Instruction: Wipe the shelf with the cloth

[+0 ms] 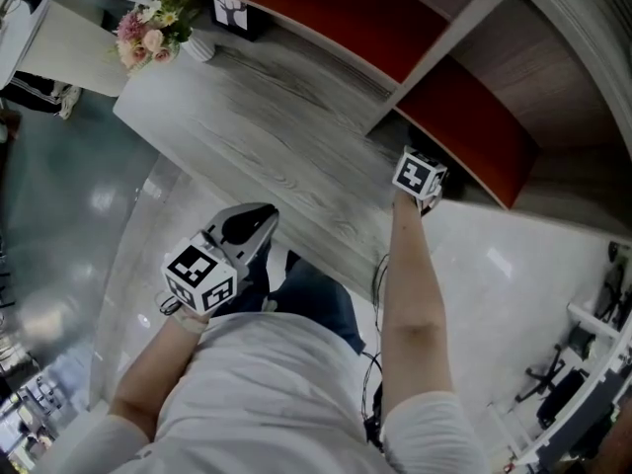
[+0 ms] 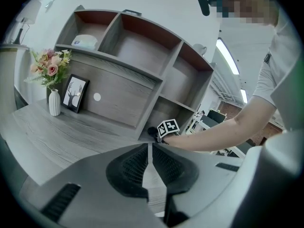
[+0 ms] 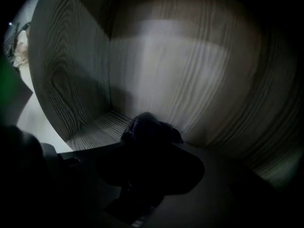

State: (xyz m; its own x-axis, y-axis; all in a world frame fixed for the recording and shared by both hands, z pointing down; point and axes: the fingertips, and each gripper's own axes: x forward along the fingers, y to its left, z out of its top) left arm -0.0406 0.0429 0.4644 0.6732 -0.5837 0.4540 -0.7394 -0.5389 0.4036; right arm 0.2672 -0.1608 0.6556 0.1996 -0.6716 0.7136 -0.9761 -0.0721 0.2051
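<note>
Nearest me, my left gripper point(image 1: 249, 227) hangs clenched on nothing above the counter point(image 1: 267, 136). Farther out, my right gripper point(image 3: 145, 148) reaches into a lower cubby of the shelf point(image 2: 151, 80). It is clamped on the dark cloth point(image 3: 151, 128), which is bunched at its tips against the cubby floor. I judge the wiping is in hand; next I should drag the cloth across that floor with steady pressure. The cubby is dim, so jaws and cloth blur together, and the head view hides both.
</note>
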